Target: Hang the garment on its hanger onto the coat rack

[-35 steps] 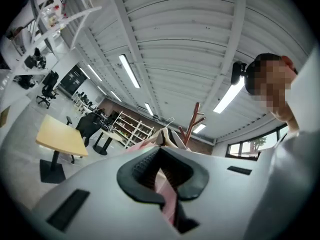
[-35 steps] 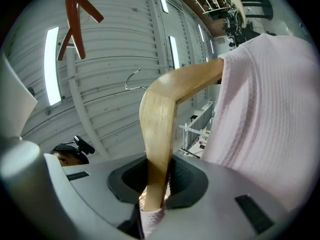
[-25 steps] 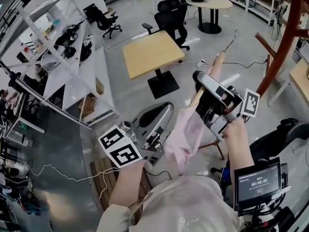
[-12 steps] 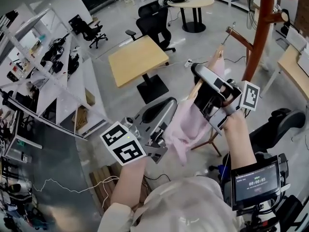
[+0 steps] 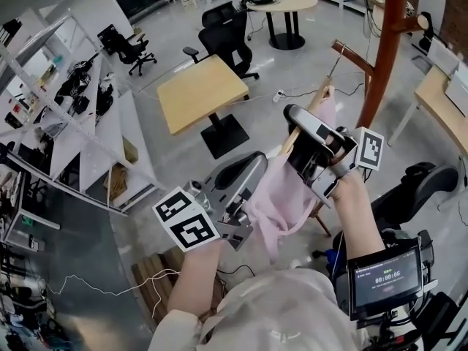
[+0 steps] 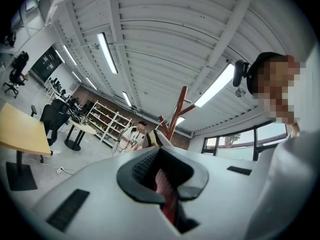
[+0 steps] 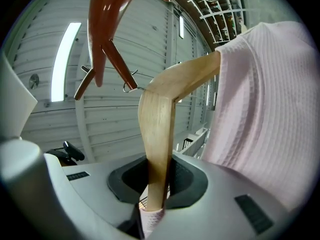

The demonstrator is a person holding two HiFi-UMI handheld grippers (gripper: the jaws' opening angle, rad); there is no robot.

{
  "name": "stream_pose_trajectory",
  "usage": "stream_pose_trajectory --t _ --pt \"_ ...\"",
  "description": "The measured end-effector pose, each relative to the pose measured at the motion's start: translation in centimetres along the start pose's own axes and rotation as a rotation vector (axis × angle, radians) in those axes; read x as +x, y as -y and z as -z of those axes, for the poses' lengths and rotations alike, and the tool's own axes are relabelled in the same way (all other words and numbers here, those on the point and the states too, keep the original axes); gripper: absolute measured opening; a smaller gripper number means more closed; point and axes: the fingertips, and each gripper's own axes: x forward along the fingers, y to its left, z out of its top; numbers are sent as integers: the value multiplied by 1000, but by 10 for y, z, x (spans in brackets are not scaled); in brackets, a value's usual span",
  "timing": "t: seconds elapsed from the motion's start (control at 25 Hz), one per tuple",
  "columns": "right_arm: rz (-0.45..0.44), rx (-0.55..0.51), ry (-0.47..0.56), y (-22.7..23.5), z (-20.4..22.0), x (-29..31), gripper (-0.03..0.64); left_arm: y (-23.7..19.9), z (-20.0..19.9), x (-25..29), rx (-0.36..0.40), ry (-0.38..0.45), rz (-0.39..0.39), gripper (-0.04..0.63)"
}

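Garment [image 5: 281,196], pink, ribbed, pinched by left gripper [image 6: 167,181]; its wooden hanger [image 7: 159,134] clamped in right gripper [image 7: 157,184]

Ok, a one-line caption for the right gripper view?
Right hand-held gripper clamps a wooden hanger carrying a pink garment, with the brown coat rack ahead.

A glossy pale grey concrete floor [image 5: 168,57] fills the head view. At upper centre stands a square light-wood table on a black pedestal [image 5: 201,92], with a black swivel office chair [image 5: 227,39] just behind it and a round light-wood table [image 5: 281,4] further back. White metal shelving racks [image 5: 80,123] run down the left side (their shelves are cluttered). In the left gripper view, a white ribbed ceiling [image 6: 165,29] carries long strip lights [image 6: 107,51], and dark-framed windows [image 6: 260,134] sit at lower right.
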Motion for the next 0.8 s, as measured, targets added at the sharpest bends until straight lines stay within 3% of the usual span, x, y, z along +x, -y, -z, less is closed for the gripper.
stream_pose_trajectory --t 0.8 --pt "143 -69 72 -2 -18 -60 72 6 52 42 -88 -93 64 8"
